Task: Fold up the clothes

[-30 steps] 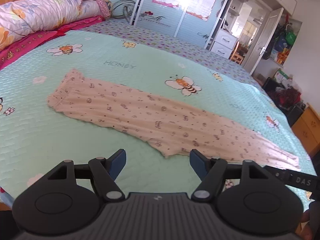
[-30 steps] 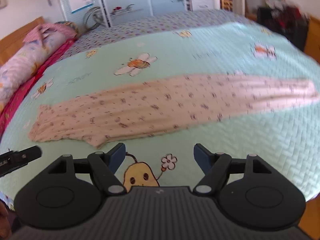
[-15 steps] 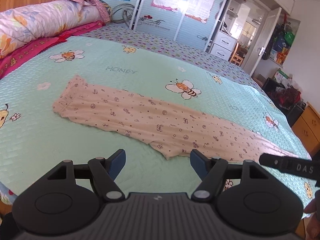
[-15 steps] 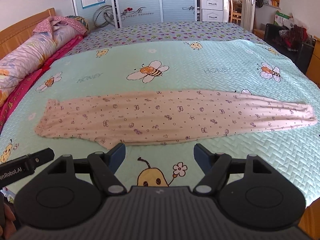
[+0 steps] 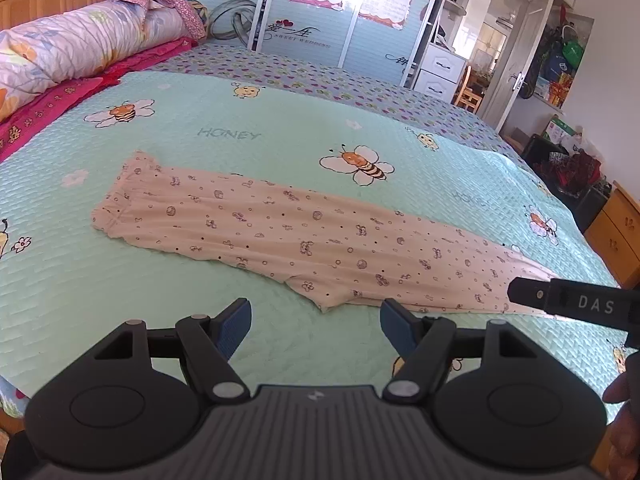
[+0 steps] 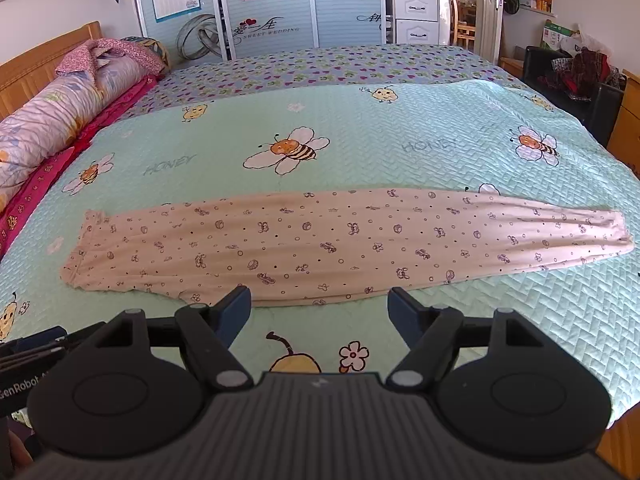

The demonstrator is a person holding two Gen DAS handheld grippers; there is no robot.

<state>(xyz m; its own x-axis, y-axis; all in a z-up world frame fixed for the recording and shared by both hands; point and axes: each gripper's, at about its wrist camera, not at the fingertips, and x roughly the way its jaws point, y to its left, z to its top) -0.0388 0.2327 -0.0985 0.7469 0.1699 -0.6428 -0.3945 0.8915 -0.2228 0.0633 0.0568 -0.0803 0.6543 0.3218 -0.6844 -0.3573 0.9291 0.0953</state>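
A pair of pale pink printed trousers (image 5: 288, 240) (image 6: 340, 248) lies flat on the bed, folded lengthwise into one long strip, waistband at the left and leg cuffs at the right. My left gripper (image 5: 316, 320) hovers open over the near edge of the strip, close to the crotch point, with nothing between its blue pads. My right gripper (image 6: 320, 308) also stands open and empty, just short of the strip's near edge. In the left wrist view a part of the right gripper's body (image 5: 576, 304) pokes in from the right.
The mint bedspread (image 6: 360, 140) with bee prints covers the bed. A rolled floral quilt (image 5: 72, 48) and pink sheet line the left side by the wooden headboard. Wardrobe doors stand behind, and a wooden cabinet (image 5: 616, 232) and a dark chair with clothes to the right.
Both grippers have drawn back and up a little, so more of the bed and room shows. The trousers lie as before. Both jaws stay equally wide.
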